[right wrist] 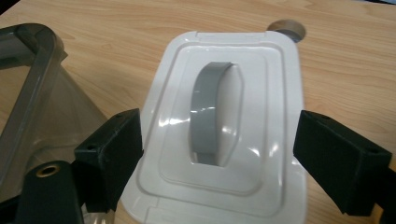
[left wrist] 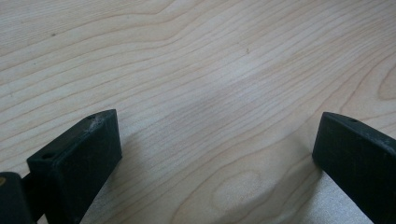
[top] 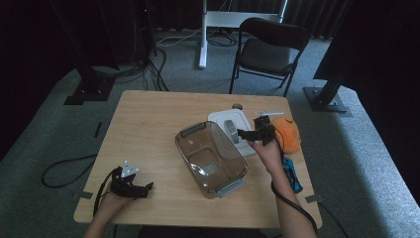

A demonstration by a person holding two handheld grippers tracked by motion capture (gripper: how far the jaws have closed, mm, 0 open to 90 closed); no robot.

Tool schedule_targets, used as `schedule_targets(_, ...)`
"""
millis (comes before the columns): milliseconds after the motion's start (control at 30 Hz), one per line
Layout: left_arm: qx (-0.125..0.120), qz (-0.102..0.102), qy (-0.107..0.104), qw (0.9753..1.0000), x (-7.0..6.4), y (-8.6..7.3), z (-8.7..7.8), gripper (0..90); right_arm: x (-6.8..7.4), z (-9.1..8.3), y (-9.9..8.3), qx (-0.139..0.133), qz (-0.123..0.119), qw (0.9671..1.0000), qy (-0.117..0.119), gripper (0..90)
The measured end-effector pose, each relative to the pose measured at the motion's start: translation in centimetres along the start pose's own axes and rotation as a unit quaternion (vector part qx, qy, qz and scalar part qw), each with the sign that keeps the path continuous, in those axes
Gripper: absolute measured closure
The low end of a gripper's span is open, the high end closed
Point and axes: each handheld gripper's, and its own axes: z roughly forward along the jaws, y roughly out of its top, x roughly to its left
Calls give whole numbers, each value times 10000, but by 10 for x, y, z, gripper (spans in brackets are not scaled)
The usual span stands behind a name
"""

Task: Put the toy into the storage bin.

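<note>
A clear, empty plastic container (top: 212, 156) with grey end latches sits in the middle of the wooden table (top: 148, 119). Behind it to the right lies its white lid (top: 229, 125) with a grey handle (right wrist: 215, 114). My right gripper (top: 243, 133) hovers over the lid's front edge, open, its jaws on either side of the lid (right wrist: 224, 126) and wider than it. The container wall (right wrist: 35, 107) shows at the left of the right gripper view. My left gripper (top: 147, 189) rests near the table's front left corner, open, with bare wood (left wrist: 215, 107) between its jaws.
An orange cloth-like thing (top: 288, 133) lies at the table's right edge behind my right hand. A blue object (top: 292, 173) lies near the right forearm. A small round grey disc (top: 237, 106) sits behind the lid. A black folding chair (top: 267, 49) stands beyond the table.
</note>
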Motion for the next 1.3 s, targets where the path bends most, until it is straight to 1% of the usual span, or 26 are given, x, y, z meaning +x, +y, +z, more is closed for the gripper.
schedule_targets(133,1,0,0,10000,0,0,0,16,-4,-7,0,-35,36,10000,-17,150)
schedule_targets(167,-1,-1,-1,10000,0,0,0,16,-5,-8,-1,-45,15,10000,-82,150)
schedule_targets(333,0,-12,11,10000,0,0,0,16,-10,-17,-2,-74,13,9998,-191,150)
schedule_targets(467,0,-11,10,10000,0,0,0,16,-16,-25,-3,-204,59,9991,-357,150)
schedule_targets(600,0,-11,11,10000,0,0,0,16,-26,-34,-3,-277,193,9983,-481,151)
schedule_targets(633,-1,-11,11,10000,0,0,0,16,-29,-36,-3,-271,228,9983,-465,151)
schedule_targets(767,-2,-18,16,10000,0,0,0,16,-38,-41,-6,-247,363,9976,-540,151)
schedule_targets(933,-1,-17,16,10000,0,0,0,16,-49,-45,-11,-190,467,9967,-641,151)
schedule_targets(967,-1,-16,15,10000,0,0,0,16,-52,-46,-12,-191,490,9962,-699,151)
schedule_targets(1033,0,-16,16,10000,0,0,0,16,-56,-49,-13,-197,523,9959,-710,151)
schedule_targets(1067,0,-15,15,10000,0,0,0,16,-58,-50,-14,-192,522,9954,-776,151)
schedule_targets(1100,0,-15,15,10000,0,0,0,16,-61,-51,-15,-199,537,9953,-777,151)
schedule_targets(1167,-1,-17,15,10000,0,0,0,16,-67,-53,-15,-174,561,9944,-878,151)
schedule_targets(1300,-2,-18,16,10000,0,0,0,16,-78,-57,-17,-131,651,9928,-996,151)
